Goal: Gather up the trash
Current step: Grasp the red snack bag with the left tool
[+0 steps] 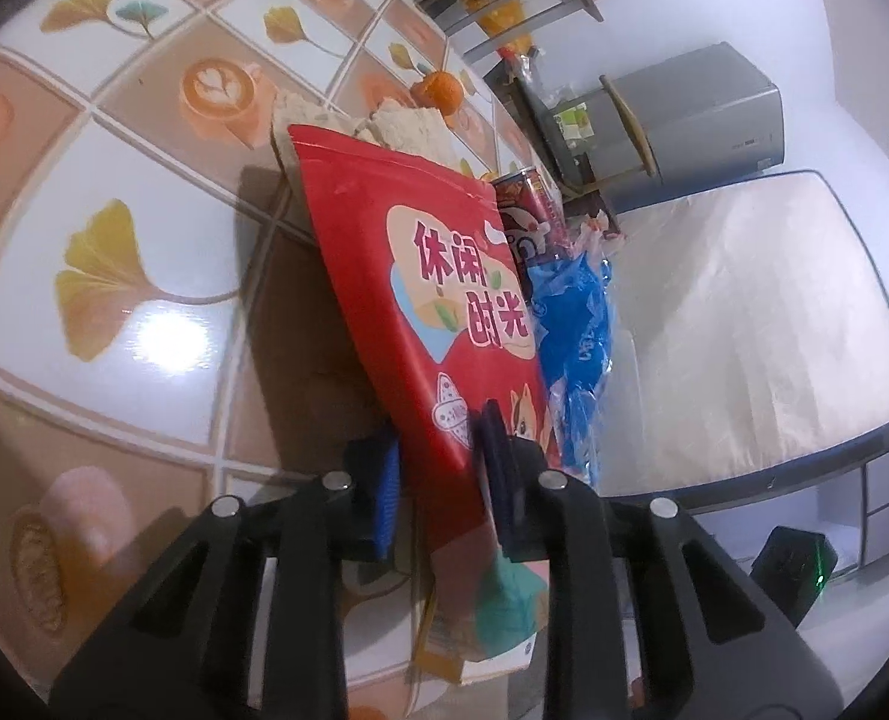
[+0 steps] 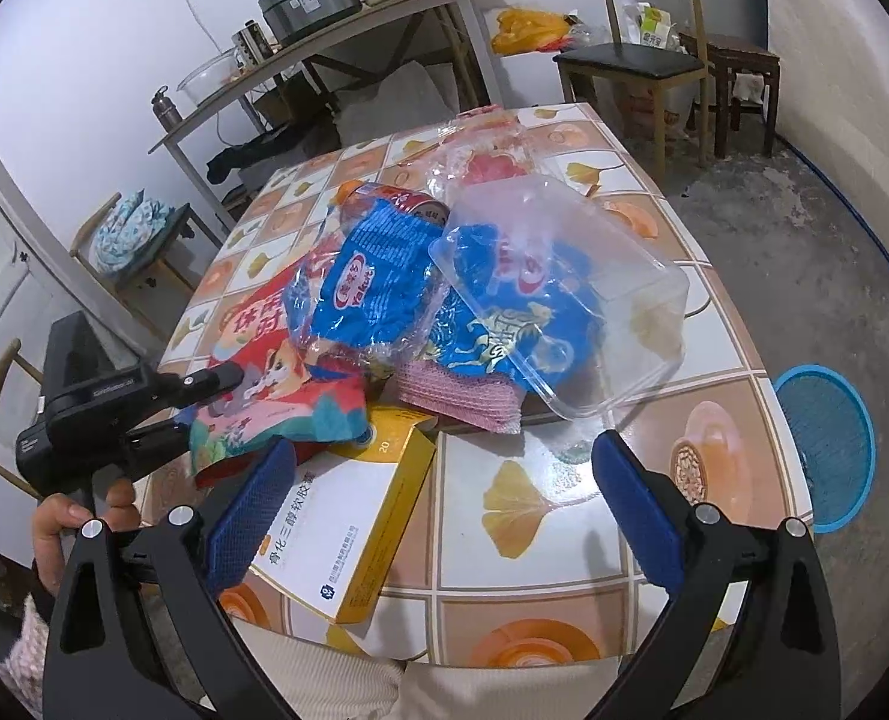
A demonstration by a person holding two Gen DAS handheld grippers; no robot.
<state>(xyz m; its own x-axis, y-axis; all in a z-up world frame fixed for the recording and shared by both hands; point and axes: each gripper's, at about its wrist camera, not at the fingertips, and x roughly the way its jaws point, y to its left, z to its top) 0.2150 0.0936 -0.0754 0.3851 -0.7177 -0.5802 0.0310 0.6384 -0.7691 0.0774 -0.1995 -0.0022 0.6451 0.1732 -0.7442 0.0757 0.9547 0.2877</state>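
Your left hand-held gripper (image 1: 438, 468) is clamped on the lower edge of the red printed snack bag (image 1: 420, 276), which lies on the tiled tabletop (image 1: 114, 312) beside the crumpled blue plastic wrapper (image 1: 570, 324). Your right hand-held gripper (image 2: 444, 504) hangs spread wide and empty above the white-and-yellow cardboard box (image 2: 348, 522).

The worktop (image 2: 564, 546) has a glossy tiled cover printed with yellow leaves and coffee cups. A yellow-and-white box (image 2: 348, 534) lies on it at the near edge. Just behind the box sits a pink cloth (image 2: 462, 402), and a clear plastic tray (image 2: 570, 294) rests tilted beyond that.
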